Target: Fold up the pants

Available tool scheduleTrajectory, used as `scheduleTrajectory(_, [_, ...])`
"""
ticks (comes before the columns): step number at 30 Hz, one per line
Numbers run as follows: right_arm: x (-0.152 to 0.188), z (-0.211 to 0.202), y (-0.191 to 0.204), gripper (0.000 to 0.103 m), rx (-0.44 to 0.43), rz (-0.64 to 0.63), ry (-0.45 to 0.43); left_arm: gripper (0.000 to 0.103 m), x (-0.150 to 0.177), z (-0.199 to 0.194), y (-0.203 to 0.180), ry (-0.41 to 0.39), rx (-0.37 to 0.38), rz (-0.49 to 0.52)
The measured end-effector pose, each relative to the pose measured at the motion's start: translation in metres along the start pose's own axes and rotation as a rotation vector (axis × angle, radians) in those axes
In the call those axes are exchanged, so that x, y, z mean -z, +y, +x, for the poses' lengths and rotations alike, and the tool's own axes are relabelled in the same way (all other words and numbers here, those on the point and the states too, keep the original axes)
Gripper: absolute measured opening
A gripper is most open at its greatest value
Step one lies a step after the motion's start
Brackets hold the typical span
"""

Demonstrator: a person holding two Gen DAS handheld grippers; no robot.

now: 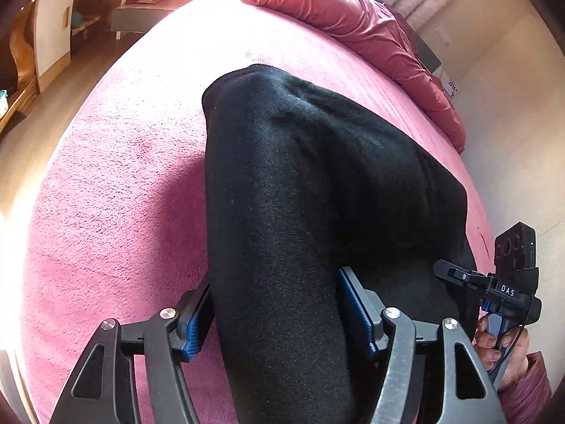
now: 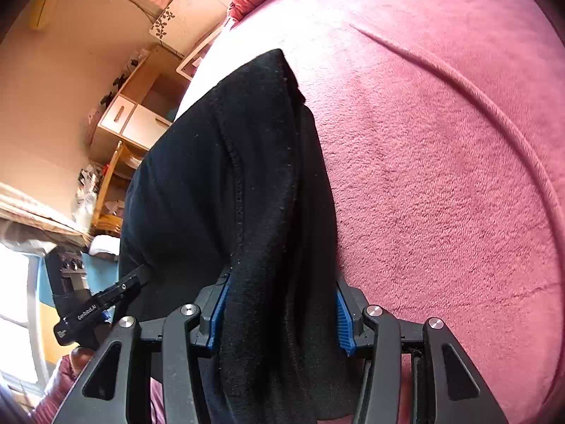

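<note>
The black pants (image 1: pixel 317 176) lie in a long folded strip on the pink bed cover (image 1: pixel 123 176), running away from me. My left gripper (image 1: pixel 277 314) straddles the near end of the strip. Its blue pads (image 1: pixel 197 321) stand wide at the cloth's two edges without pinching it, so it is open. In the right wrist view the pants (image 2: pixel 212 176) bunch up thick with a seam showing. My right gripper (image 2: pixel 279 314) is shut on that bunched edge, with a pad against each side. A hand (image 1: pixel 494 342) at the lower right grips the right gripper's handle.
A crumpled red duvet (image 1: pixel 353 24) lies along the far right side of the bed. The pink cover (image 2: pixel 441 176) stretches flat to the right of the pants, with a raised seam curving across it. A wooden cabinet (image 2: pixel 134 116) and a chair stand beyond the bed's edge.
</note>
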State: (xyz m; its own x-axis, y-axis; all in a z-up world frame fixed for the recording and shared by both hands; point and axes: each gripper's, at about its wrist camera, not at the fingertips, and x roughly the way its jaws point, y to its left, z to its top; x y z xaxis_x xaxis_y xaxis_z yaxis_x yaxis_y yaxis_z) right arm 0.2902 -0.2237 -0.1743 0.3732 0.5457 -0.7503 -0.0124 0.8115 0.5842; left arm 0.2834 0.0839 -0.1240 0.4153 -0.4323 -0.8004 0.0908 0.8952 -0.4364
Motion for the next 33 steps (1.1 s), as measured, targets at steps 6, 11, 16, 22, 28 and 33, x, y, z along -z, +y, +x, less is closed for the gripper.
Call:
scheduleTrajectory(6, [0.000, -0.014, 0.000, 0.061, 0.022, -0.004, -0.012, 0.069, -0.001, -0.012, -0.019, -0.034, -0.078, 0.043])
scheduleTrajectory(11, [0.002, -0.027, 0.013, 0.062, 0.079, -0.025, -0.033, 0.067, 0.008, -0.028, -0.029, -0.085, -0.131, 0.053])
scheduleTrajectory(16, [0.007, -0.042, 0.019, 0.062, 0.120, -0.024, -0.058, 0.067, 0.018, -0.040, -0.034, -0.126, -0.144, 0.060])
scheduleTrajectory(22, [0.020, -0.059, 0.018, 0.063, 0.131, -0.018, -0.084, 0.067, 0.032, -0.059, -0.036, -0.172, -0.152, 0.081])
scheduleTrajectory(28, [0.031, -0.067, 0.021, 0.065, 0.139, -0.015, -0.096, 0.067, 0.046, -0.078, -0.037, -0.211, -0.155, 0.097])
scheduleTrajectory(33, [0.042, -0.071, 0.016, 0.065, 0.191, -0.024, -0.089, 0.067, 0.053, -0.088, -0.038, -0.223, -0.155, 0.097])
